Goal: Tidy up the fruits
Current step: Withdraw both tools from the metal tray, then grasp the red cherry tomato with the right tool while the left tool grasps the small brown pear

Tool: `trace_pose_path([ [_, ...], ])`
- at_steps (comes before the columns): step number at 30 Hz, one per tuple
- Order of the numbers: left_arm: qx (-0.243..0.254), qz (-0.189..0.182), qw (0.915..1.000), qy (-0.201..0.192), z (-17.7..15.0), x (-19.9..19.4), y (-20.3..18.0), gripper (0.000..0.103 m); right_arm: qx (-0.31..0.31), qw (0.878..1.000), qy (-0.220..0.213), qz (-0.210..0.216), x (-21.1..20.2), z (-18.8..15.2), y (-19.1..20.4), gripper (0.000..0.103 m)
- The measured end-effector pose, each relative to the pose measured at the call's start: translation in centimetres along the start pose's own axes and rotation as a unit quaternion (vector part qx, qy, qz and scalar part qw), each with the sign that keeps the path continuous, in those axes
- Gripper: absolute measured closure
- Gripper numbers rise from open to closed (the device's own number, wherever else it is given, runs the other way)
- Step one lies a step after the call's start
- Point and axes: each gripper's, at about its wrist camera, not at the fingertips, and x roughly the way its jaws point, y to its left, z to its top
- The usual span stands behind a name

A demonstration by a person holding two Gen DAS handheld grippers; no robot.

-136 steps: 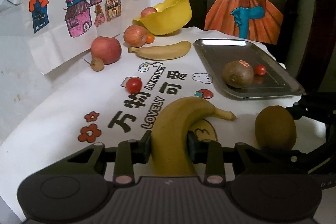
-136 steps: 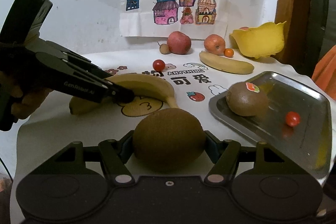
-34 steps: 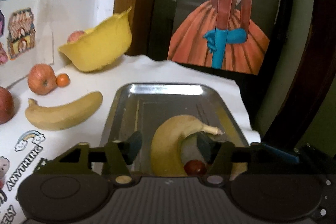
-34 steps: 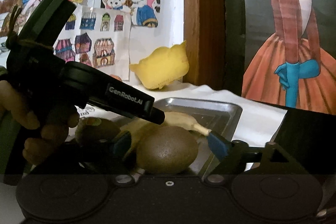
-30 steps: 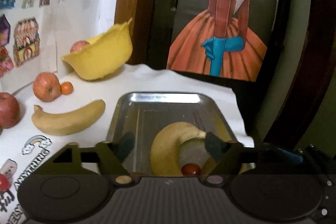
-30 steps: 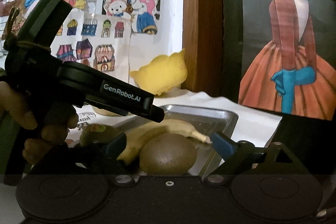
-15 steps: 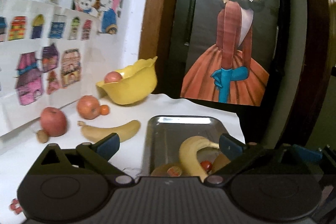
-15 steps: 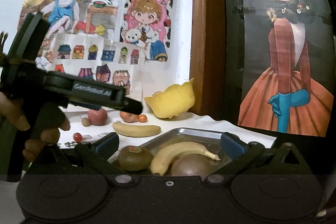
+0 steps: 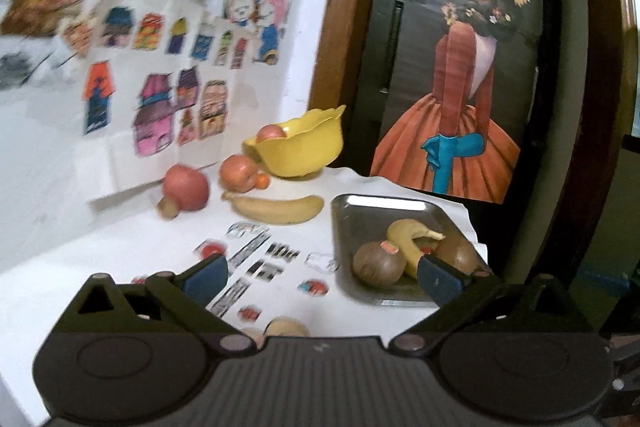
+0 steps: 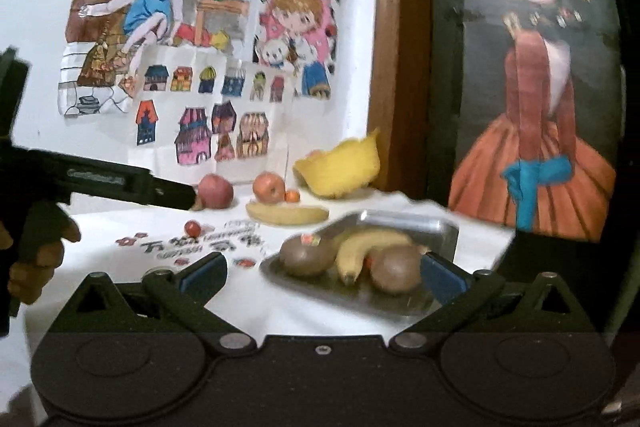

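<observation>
Steel tray (image 10: pixel 444 227) now holds banana (image 10: pixel 360 247) and second kiwi (image 10: pixel 394 269), just released. Left hand-held gripper (image 9: pixel 320 273) and right hand-held gripper (image 10: pixel 322 273) both spread, empty, pulled back. Far banana (image 9: pixel 280 209), apples remain on desk (image 9: pixel 120 251).

Dim, warm indoor light. Motion blur smears the coloured paper drawings on the white wall (image 9: pixel 120 39) in the left wrist view. The shiny rectangular metal tray (image 9: pixel 380 201) catches glare along its far rim. Fisheye bending curves the frames' dark corners.
</observation>
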Motion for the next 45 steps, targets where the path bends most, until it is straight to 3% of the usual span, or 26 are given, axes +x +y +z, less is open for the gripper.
trace_pose_path([
  [4,-0.025,0.016,0.9996,-0.001,-1.8,-1.7,1.5,0.0,0.049,0.999,0.007,-0.007,-0.8,-1.3,1.4,0.001],
  [11,-0.066,0.059,0.9961,-0.001,-4.6,-4.3,3.9,0.0,0.077,0.995,0.017,-0.055,-1.3,-2.9,3.1,0.001],
  [27,-0.02,0.067,0.9976,0.001,-5.5,-7.7,5.5,0.0,0.051,0.995,0.057,-0.061,-2.0,-3.5,6.6,0.001],
  [37,0.034,0.098,0.9945,0.017,-1.8,-6.7,7.9,0.0,-0.027,0.995,0.058,0.072,-0.6,2.4,7.5,0.001],
  [45,0.05,0.131,0.9898,0.025,0.6,-3.6,11.7,0.0,-0.082,0.987,0.054,0.126,5.2,5.9,10.2,0.001],
])
